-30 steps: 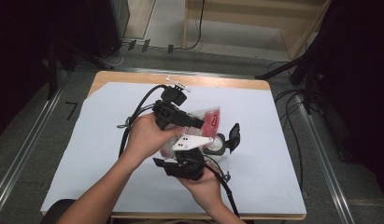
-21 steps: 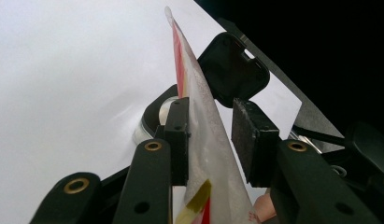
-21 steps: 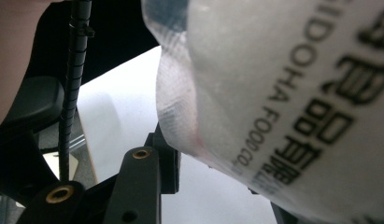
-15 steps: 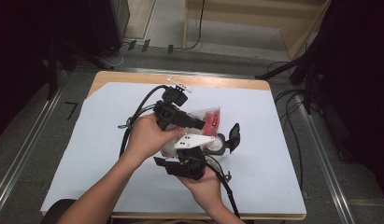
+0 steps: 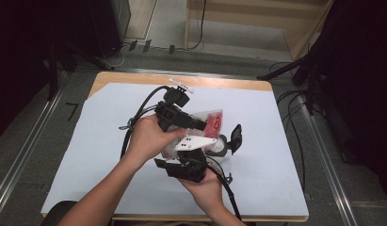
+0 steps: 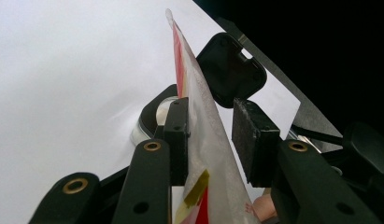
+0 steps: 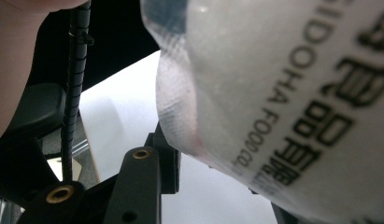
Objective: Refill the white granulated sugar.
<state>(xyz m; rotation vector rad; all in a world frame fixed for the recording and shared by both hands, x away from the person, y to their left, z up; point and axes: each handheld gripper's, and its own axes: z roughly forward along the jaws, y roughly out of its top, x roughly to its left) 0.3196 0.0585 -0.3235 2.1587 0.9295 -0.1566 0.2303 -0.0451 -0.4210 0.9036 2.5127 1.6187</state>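
Little has moved since the earlier frames: both hands sit in almost the same spot over the middle of the tabletop (image 5: 276, 113), and the packet keeps its tilt.

From the high view, we hold the left gripper (image 5: 206, 126) and the right gripper (image 5: 200, 149) close together, both meeting the red-and-white packet (image 5: 213, 121). Just past the jaws stands a small round jar (image 5: 221, 145) with its black flip lid (image 5: 235, 138) hinged open.

From the left gripper view, the packet (image 6: 201, 116) runs edge-on between our jaws; one pad touches it, the other stands a little apart, so the jaws are narrow but not clamped. Beyond them lie the jar (image 6: 154, 116) and its lid (image 6: 231, 70).

From the right gripper view, the packet (image 7: 283, 93) looms right above the jaws, its printed face close to the lens; we cannot tell whether these jaws grip it.

We judge that the jar is already opened and the packet brought to it, while opening or emptying the packet remains to be done.
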